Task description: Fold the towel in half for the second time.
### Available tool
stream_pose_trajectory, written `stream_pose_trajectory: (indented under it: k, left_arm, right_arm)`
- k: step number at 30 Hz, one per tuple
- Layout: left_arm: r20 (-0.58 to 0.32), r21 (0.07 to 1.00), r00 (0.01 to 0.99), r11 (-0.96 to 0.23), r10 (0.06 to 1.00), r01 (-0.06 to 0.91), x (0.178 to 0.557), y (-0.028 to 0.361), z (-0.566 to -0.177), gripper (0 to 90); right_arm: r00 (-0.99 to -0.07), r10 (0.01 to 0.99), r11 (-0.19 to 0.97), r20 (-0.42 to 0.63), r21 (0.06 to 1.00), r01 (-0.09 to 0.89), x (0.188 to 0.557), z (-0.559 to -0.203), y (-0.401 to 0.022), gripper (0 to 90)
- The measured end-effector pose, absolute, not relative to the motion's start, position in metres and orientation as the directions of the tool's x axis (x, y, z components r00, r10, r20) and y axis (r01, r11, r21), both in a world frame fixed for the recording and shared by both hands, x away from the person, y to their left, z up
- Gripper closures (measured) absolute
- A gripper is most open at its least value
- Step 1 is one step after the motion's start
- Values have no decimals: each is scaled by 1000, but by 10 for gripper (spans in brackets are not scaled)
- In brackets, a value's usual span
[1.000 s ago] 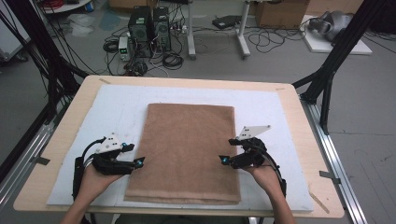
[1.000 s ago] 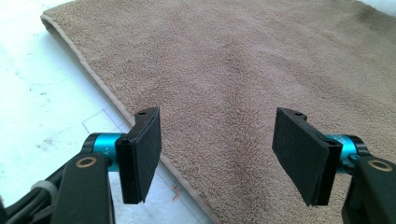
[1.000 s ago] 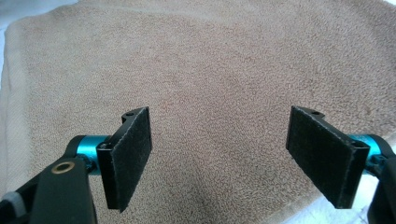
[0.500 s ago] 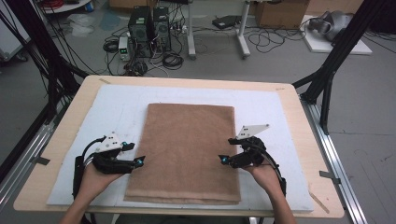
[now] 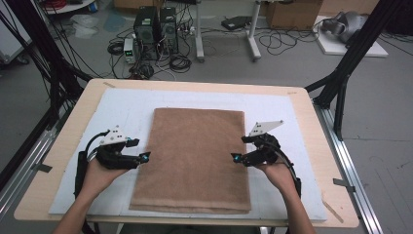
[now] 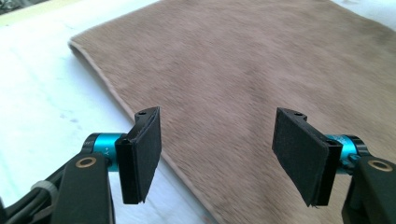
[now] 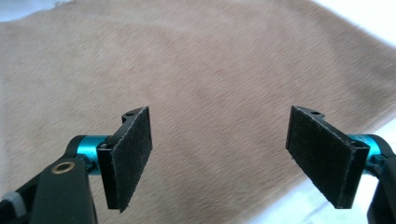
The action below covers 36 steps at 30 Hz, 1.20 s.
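A brown towel (image 5: 195, 158) lies flat in the middle of the high view, spread on a white mat (image 5: 122, 105) that covers the wooden table (image 5: 58, 151). My left gripper (image 5: 144, 157) sits at the lower left of that frame, its tips just at the towel's left edge. My right gripper (image 5: 234, 158) sits at the lower right, its tips over the towel's right edge.

In the left gripper view my left gripper (image 6: 217, 156) has its two black pads spread wide, nothing between them; the towel fills the upper right and its hemmed edge runs diagonally under the left pad, with white mat at the left. In the right gripper view my right gripper (image 7: 219, 156) is spread wide and empty too, the towel (image 7: 196, 70) lying beneath, with mat showing at the lower right corner.
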<state>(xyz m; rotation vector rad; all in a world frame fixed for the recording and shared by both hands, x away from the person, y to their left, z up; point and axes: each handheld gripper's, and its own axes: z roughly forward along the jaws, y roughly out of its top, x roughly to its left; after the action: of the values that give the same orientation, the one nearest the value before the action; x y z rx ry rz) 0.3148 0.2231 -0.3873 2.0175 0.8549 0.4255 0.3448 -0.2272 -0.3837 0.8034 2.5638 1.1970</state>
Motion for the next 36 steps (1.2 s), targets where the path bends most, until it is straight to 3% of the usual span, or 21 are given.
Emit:
stream_pose_trajectory:
  k: [13,20,25,36]
  left_arm:
    - [-26,828,615,-327,788,454,385,209,-359,365]
    - [-18,852,613,-309,790,423,409,210,-383,376]
    - [-42,812,616,-333,787,480,417,201,-401,343]
    - [-10,713,595,-411,804,568,430,193,-431,365]
  right_arm:
    - [-805,593,509,-5,777,370,392,-341,-228,254]
    - [-752,658,482,36,747,457,424,-371,-233,251]
    - [-711,703,445,38,755,481,429,-396,-233,270]
    - [-676,737,490,-11,698,522,438,-426,-231,327]
